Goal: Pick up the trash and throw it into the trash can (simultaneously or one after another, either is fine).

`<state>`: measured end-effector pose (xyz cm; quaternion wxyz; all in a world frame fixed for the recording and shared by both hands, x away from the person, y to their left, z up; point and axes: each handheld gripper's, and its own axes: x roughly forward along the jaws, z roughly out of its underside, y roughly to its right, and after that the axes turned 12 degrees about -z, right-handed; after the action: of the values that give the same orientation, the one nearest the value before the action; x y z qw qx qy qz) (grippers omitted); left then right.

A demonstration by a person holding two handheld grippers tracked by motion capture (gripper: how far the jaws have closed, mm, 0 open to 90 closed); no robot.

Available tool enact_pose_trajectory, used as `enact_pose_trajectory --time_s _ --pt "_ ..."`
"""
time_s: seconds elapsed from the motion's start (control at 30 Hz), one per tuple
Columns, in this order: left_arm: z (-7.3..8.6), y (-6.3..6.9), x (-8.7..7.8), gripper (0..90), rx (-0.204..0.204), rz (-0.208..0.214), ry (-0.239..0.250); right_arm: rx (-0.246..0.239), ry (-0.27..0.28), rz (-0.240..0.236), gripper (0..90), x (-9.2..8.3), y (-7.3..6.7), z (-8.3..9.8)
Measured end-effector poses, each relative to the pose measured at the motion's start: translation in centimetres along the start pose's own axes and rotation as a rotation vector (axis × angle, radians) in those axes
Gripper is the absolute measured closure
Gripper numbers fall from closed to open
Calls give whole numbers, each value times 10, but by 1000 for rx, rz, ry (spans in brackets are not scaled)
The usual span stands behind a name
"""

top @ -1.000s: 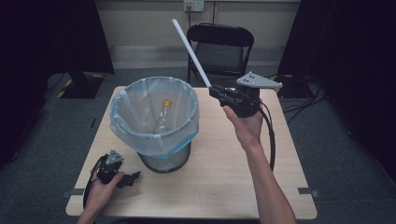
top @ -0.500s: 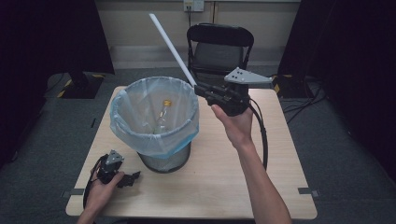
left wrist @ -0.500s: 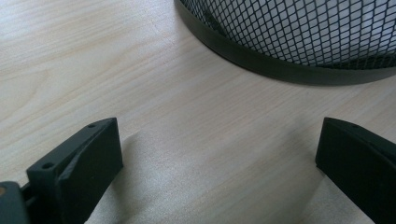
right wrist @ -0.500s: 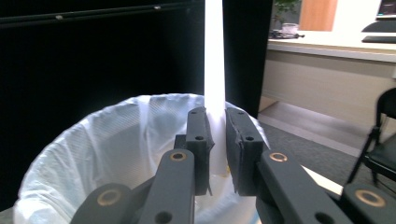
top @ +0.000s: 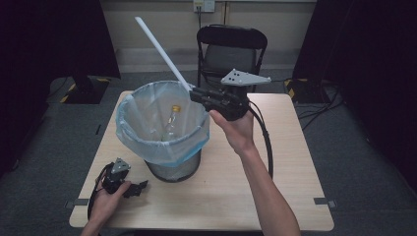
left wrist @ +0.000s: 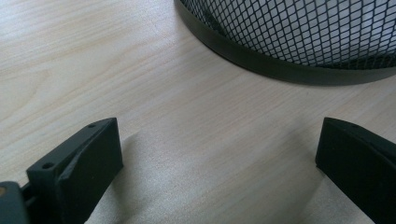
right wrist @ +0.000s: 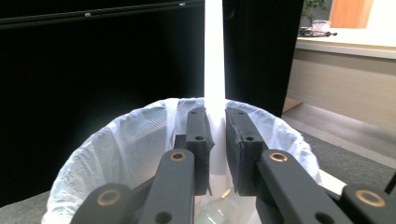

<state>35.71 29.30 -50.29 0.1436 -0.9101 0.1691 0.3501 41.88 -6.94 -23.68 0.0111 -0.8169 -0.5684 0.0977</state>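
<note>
1. Right gripper [top: 196, 94] — jaws pressed on the low end of a long white rod [top: 162, 53], held above the far rim of the bin [top: 162, 129]. In the right gripper view the rod [right wrist: 214, 56] rises straight up between the jaws, so the grip is at one end only, with nearly all the length unsupported.
2. Left gripper [top: 139, 187] — rests on the table [top: 275, 162] at the near left corner, just beside the bin base, jaws spread wide with nothing between them.
3. Bin — wire mesh [left wrist: 299, 32], lined with a pale blue bag [right wrist: 121, 149], standing on the table. A clear bottle [top: 170, 120] with a yellow cap lies inside, leaning.
4. Risk, pivot in the grip: the rod slants up and away to the left, out over the bin. An end-hold on a long light piece gives little resistance to swinging; a quick wrist turn could let it rotate or slide in the jaws.
5. Risk, bad drop: if released at this slant, the rod looks longer than the bin is deep. It would likely stand proud of the rim and could tip out over the edge onto the table or floor.
6. Risk, liner: the rod's low end could catch the bag — dragging the liner down off the rim or puncturing it.
7. Risk, bin shift: nothing holds the bin. A knock from the rod or the right gripper against the rim could slide or tip it; the idle left gripper is not placed to steady it.
</note>
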Motion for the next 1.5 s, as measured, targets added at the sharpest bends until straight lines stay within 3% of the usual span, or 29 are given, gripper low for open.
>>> enact_pose_trajectory --time_s 0.47,0.7,0.87,0.9,1.17,1.5 --pt "0 0 0 0 -1 0 0 13 -47 -100 801 23 -1 2" --pt "0 0 0 0 -1 0 0 25 -80 -114 792 32 -1 6" --pt "0 0 0 0 -2 0 -1 34 -95 -124 718 36 -2 9" --pt "0 0 0 0 -1 0 0 39 -97 -121 651 38 -1 10" --pt "0 0 0 0 0 0 -1 46 -92 -99 449 41 1 10" --pt "0 0 0 0 0 0 0 42 -83 -76 303 40 5 9"
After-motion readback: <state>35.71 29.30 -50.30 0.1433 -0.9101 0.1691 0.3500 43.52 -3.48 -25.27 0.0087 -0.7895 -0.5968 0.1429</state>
